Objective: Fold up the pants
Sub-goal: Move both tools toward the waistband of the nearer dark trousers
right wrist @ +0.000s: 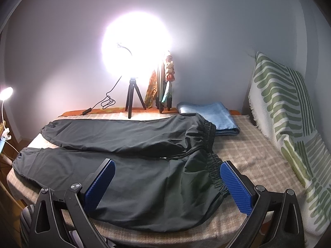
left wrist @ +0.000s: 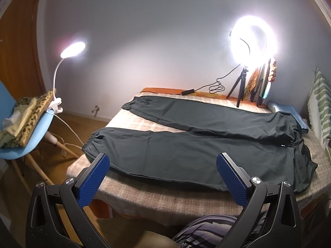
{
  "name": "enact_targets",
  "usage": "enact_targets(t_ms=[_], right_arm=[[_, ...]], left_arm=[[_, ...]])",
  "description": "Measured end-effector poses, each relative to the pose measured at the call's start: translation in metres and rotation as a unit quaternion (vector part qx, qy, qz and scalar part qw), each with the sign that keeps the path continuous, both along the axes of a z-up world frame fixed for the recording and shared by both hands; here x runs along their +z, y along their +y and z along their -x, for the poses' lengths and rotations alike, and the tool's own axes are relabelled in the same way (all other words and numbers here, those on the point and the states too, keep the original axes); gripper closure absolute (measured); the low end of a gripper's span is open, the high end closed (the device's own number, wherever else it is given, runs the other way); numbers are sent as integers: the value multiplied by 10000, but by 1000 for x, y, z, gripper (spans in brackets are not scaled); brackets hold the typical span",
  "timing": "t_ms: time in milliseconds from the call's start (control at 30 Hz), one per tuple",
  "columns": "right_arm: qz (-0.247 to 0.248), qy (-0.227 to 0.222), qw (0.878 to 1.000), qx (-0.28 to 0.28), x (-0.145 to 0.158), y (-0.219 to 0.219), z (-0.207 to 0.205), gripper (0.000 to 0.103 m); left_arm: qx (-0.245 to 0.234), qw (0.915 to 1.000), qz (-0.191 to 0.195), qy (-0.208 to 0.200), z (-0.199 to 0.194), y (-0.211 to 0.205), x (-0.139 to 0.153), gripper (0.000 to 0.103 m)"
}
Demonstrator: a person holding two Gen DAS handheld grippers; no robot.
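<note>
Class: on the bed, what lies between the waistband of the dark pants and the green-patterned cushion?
Only bare checked blanket; the right wrist view shows nothing between the pants waistband and the cushion.

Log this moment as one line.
stage: pre-grasp | pants: flat on bed, legs apart, unfolded | left tool: open, above near leg | right tool: open, near waistband
</note>
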State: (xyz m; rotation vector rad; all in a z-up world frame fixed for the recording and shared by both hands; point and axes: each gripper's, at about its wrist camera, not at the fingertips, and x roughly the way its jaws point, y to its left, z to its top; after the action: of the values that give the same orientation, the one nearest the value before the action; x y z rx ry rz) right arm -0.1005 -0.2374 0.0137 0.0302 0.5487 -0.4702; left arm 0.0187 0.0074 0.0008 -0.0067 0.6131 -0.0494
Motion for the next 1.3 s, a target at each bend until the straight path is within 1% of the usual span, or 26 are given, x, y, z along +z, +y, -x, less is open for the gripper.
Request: enact_targets(t_ms=[67, 167, 267, 367, 433, 533, 633, 700, 733, 800, 933, 1033, 1133, 1233, 1300], right_arm=[[-4, -11, 10000, 25, 5, -3, -2, 0], [-100, -77, 9999, 78, 13, -10, -4, 0], [-121, -98, 9996, 218, 23, -17, -12, 0], [-19, -144, 9992, 368, 35, -24, -18, 0], [31, -203, 9981, 579, 44, -29, -24, 0], [139, -45, 9955, 938, 56, -32, -42, 0], [356, 204, 9884, 1464, 63, -31, -70, 0], [483, 336, 9857, 1578, 65, -30, -90, 0], [482, 373, 9844, 1648, 67, -31, -99, 0], [370, 455, 9823, 1781, 69, -34, -124, 0], [27, 554, 9779, 2018, 67, -43, -173, 0], [-38, 668, 9741, 2162, 61, -49, -213, 2], [-156, 861, 9676, 2368, 50, -55, -253, 9], [-310, 1098, 9572, 2659, 30, -59, -291, 9], [-337, 1297, 9483, 2876, 11, -58, -315, 11]], left_arm=[[34, 10000, -37, 52, -6, 3, -1, 0], [154, 9997, -203, -9, -11, 6, 0, 0], [43, 9997, -241, 77, -19, 11, -1, 0], [-45, 9999, -71, 148, -29, 20, -2, 0], [-48, 9997, 81, 211, -36, 28, -2, 0], [19, 9990, 297, 347, -52, 39, 0, 0], [74, 9979, 427, 484, -76, 47, 1, 0], [12, 9979, 331, 551, -90, 46, 1, 0], [3, 9983, 223, 543, -101, 46, 2, 0], [22, 9985, 68, 536, -119, 45, 3, 0], [-83, 9984, -93, 550, -157, 43, 7, 0], [-69, 9984, -192, 528, -185, 39, 8, 0], [-81, 9982, -280, 532, -211, 33, 5, 0], [-350, 9965, -249, 721, -240, 24, -8, 1], [-508, 9950, -159, 840, -256, 18, -16, 1]])
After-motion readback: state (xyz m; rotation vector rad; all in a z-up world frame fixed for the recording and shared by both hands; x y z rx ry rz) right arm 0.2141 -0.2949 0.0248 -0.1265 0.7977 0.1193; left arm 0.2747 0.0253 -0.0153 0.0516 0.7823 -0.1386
